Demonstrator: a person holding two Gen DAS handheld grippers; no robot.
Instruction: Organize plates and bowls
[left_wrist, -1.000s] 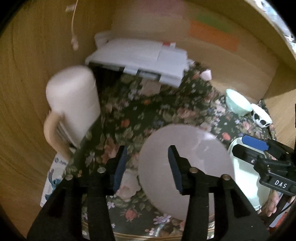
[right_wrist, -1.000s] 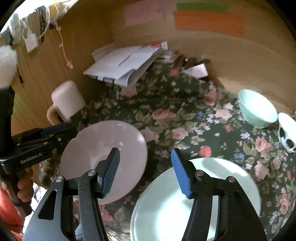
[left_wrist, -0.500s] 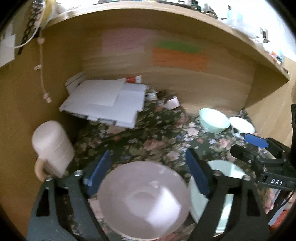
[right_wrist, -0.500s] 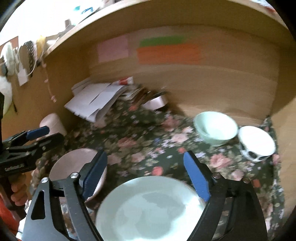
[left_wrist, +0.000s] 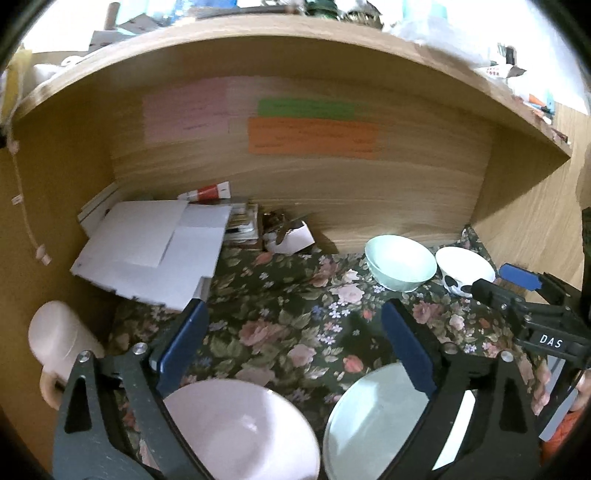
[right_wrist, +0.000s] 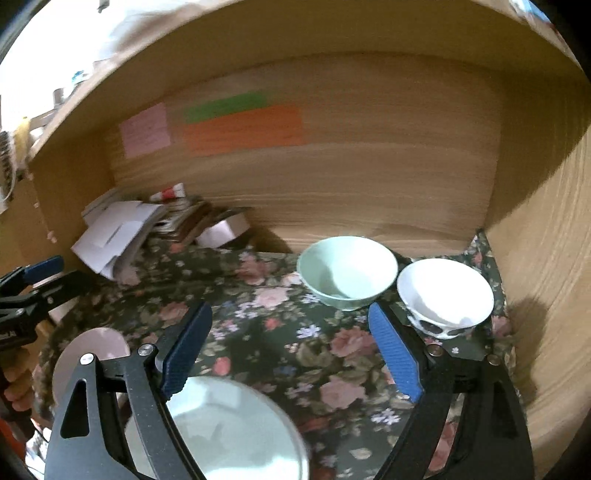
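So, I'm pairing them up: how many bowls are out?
2: a mint green bowl and a white spotted bowl, side by side at the back right. None seem hidden.

Lying on cloth: plates 2 (pink plate, green plate) | bowls 2 (green bowl, white bowl) | mug 1

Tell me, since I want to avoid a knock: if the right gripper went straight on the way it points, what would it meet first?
Probably the floral cloth: the open right gripper aims down at bare fabric. The mint bowl lies just beyond that line, though depth is hard to judge.
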